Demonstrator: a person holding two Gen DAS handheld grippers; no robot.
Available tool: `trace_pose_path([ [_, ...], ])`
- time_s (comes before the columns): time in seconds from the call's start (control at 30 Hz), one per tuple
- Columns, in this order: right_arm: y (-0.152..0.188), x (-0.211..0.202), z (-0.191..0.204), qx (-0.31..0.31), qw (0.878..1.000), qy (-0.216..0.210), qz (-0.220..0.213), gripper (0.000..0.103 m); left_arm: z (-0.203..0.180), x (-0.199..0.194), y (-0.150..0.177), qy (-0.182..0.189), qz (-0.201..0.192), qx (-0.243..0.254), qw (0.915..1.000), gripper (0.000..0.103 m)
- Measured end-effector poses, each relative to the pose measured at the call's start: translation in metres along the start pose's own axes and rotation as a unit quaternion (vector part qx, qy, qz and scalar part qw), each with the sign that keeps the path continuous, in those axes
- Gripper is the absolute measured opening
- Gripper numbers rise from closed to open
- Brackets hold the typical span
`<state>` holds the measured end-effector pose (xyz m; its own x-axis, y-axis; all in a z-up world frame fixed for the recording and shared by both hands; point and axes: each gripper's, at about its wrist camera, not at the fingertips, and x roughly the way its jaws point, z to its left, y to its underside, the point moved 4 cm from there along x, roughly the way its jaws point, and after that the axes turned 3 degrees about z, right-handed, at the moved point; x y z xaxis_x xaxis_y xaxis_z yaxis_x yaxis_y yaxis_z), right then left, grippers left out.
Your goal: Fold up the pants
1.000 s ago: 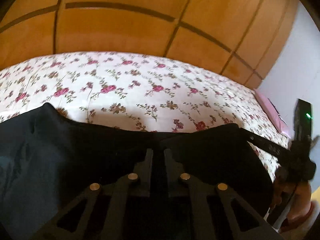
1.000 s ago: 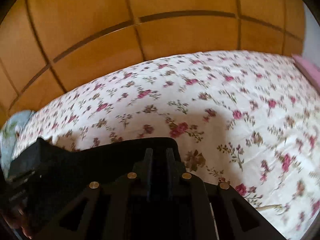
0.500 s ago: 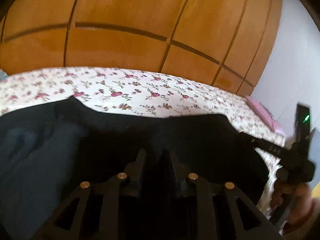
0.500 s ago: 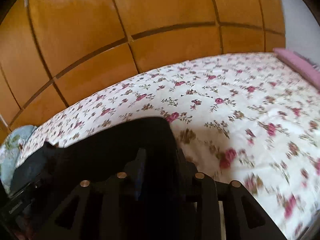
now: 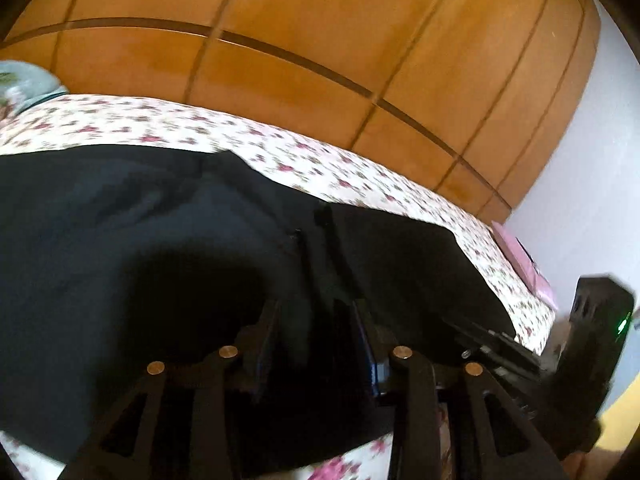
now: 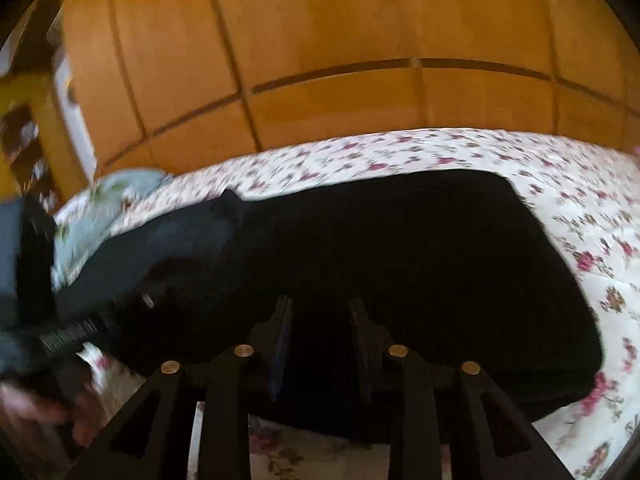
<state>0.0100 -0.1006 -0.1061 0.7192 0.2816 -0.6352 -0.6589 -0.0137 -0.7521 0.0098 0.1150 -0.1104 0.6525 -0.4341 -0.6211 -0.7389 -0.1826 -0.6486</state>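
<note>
On the floral bedsheet [image 6: 592,216], black pants [image 6: 400,248]; left gripper [image 5: 316,312] and right gripper [image 6: 320,312] spread apart; white lettering on the left gripper, blurred, unreadable.

A floral bedsheet [image 5: 360,184] is covering the bed, wooden wardrobe panels [image 6: 340,40] are rising behind it, a pale blue pillow [image 6: 116,192] is lying at one end, and a pink pillow [image 5: 520,260] is sitting opposite.
</note>
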Motion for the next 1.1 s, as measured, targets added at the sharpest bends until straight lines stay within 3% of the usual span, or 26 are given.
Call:
trace_pose_path([
  [0.17, 0.006, 0.003, -0.001, -0.011, 1.000, 0.002, -0.016, 0.033, 0.031, -0.037, 0.002, -0.028, -0.045, -0.053, 0.9972, 0.037],
  [0.37, 0.010, 0.002, 0.001, -0.013, 0.999, 0.006, -0.032, 0.033, 0.075, -0.085, 0.012, -0.086, -0.084, -0.115, 0.9860, 0.042],
  [0.5, 0.009, 0.002, 0.000, -0.004, 0.999, 0.000, -0.037, 0.033, 0.113, -0.129, 0.025, -0.128, -0.136, -0.190, 0.9637, 0.053],
  [0.6, 0.009, 0.002, 0.000, 0.001, 0.999, -0.001, -0.040, 0.033, 0.140, -0.158, 0.042, -0.149, -0.175, -0.258, 0.9385, 0.054],
  [0.67, 0.010, 0.001, 0.002, 0.003, 0.999, 0.001, -0.040, 0.033, 0.152, -0.167, 0.051, -0.156, -0.180, -0.284, 0.9288, 0.054],
  [0.73, 0.010, 0.001, 0.001, 0.006, 0.999, 0.000, -0.041, 0.033, 0.163, -0.171, 0.061, -0.157, -0.177, -0.304, 0.9227, 0.054],
  [0.87, 0.011, 0.000, 0.002, 0.011, 0.999, 0.000, -0.041, 0.033, 0.182, -0.156, 0.066, -0.129, -0.152, -0.336, 0.9206, 0.054],
  [1.1, 0.010, -0.001, 0.000, 0.014, 0.999, -0.001, -0.039, 0.033, 0.208, -0.149, 0.052, -0.096, -0.175, -0.364, 0.9096, 0.053],
])
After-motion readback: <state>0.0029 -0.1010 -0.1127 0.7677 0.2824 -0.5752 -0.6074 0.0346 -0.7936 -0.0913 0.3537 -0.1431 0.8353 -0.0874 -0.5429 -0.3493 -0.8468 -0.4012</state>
